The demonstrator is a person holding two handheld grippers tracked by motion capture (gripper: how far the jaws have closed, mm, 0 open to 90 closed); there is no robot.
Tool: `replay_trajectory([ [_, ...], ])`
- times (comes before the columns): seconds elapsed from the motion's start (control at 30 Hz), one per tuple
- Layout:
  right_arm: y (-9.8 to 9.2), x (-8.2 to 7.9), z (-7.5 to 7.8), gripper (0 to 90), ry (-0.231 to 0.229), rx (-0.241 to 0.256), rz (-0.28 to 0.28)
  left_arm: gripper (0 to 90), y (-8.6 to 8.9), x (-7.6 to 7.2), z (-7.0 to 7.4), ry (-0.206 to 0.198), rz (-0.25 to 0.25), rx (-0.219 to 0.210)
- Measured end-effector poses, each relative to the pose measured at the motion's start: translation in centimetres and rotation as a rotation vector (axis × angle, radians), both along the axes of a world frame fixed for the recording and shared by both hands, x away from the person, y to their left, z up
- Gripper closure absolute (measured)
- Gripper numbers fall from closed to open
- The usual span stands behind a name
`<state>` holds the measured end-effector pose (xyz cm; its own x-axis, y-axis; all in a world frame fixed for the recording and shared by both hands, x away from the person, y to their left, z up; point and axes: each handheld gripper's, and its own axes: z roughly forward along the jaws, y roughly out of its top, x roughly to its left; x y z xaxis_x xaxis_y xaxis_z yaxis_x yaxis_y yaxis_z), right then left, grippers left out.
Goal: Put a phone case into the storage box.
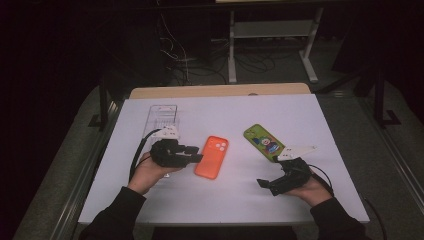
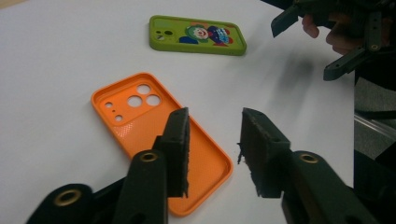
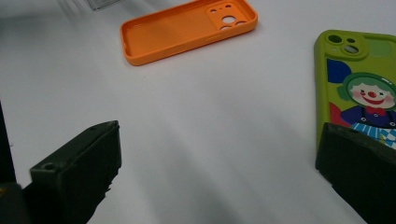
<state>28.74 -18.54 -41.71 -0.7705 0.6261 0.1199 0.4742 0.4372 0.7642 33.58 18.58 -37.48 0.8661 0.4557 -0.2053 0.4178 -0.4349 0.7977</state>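
Two phone cases are laid on the white table (image 1: 225,195). The orange case (image 1: 212,156) is placed near the middle, inner side up, camera cutouts at its far end. The green case (image 1: 263,142) is set to its right, well apart, printed back up with a clown picture, angled across the table. A clear case (image 1: 163,118) is seen at the far left, behind the left hand.

The left gripper (image 1: 192,153) is held just beside the orange case's left edge, jaws pointed toward it. In the left gripper view the gripper (image 2: 215,149) is seen with its jaws parted to a medium gap, nothing between them; one jaw is seen over the orange case (image 2: 140,116), contact cannot be told. The green case (image 2: 197,35) is seen farther off.

The right gripper (image 1: 272,176) is held near the table's front right, just in front of the green case's near end. In the right gripper view its jaws are spread wide, empty, bare table between them; the right jaw is overlapped with the green case (image 3: 359,74) corner. The orange case (image 3: 187,30) is seen beyond.
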Motion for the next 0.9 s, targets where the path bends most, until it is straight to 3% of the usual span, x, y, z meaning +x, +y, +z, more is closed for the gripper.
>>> replay_trajectory([
  [0.13, 0.0, 0.0, 0.0, 0.0, -0.001, 0.001, 0.002, 73.5, -1.2, 0.2, 0.0, 0.012, -0.026, 0.006],
  [0.23, 0.0, -0.1, 0.0, 0.0, -0.003, -0.002, -0.001, 79.2, -2.0, 0.3, -0.3, 0.012, -0.051, 0.034],
  [0.4, -0.1, -0.1, 0.0, 0.0, 0.000, -0.002, 0.001, 89.6, -3.2, 0.4, -1.0, 0.054, -0.049, 0.056],
  [0.63, 0.0, -0.2, 0.1, 0.0, 0.011, 0.001, -0.001, 89.9, -4.7, 0.2, -2.3, 0.068, -0.031, 0.099],
  [0.7, 0.0, -0.2, 0.1, 0.0, 0.009, 0.001, 0.002, 89.9, -5.0, 0.2, -2.8, 0.060, -0.042, 0.135],
  [0.9, 0.0, -0.2, 0.0, 0.0, 0.006, 0.000, 0.007, 89.9, -5.5, -0.1, -4.0, 0.072, -0.036, 0.182],
])
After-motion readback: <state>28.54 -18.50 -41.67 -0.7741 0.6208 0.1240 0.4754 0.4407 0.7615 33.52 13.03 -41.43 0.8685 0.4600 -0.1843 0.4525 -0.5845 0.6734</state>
